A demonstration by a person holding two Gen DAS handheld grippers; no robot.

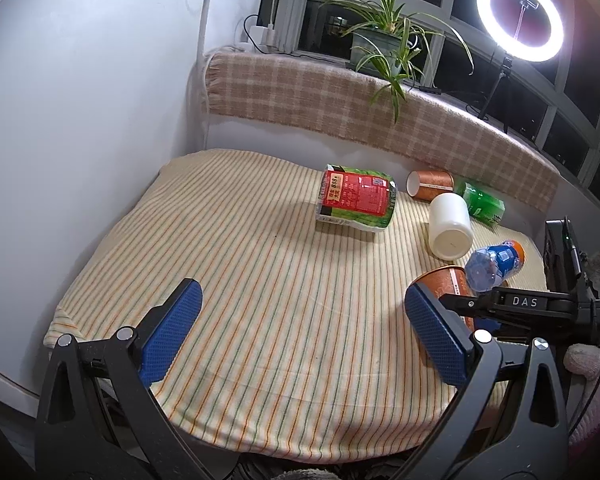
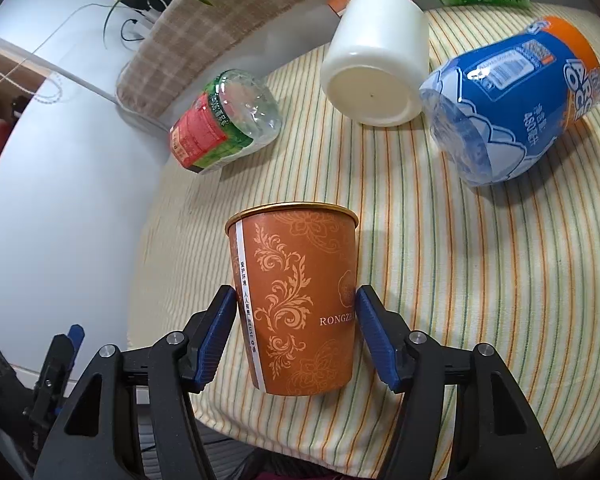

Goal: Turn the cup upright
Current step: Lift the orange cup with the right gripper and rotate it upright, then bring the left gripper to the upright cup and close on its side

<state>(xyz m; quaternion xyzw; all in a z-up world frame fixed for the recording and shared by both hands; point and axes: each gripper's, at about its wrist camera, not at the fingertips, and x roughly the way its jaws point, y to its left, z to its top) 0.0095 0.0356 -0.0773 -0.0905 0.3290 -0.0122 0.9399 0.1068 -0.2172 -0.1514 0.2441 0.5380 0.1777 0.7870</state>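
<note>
**Setting the orange cup down on its base**

My right tongs (image 2: 296, 320) are clenched on the orange paper cup (image 2: 296, 300), pads pressed to its lower wall, rim up, near the front edge of the striped cloth (image 2: 440, 280) on the desk. My left tongs (image 1: 300, 332) hang released, grasping nothing. I judge the flip nearly done; what remains is the landing. I would keep the cup vertical, lower until the base sits flat on the soft cloth, squeeze lightly so the paper wall does not buckle, and open evenly, clear of the blue bottle (image 2: 512, 96) and white cup (image 2: 376, 64).
</note>
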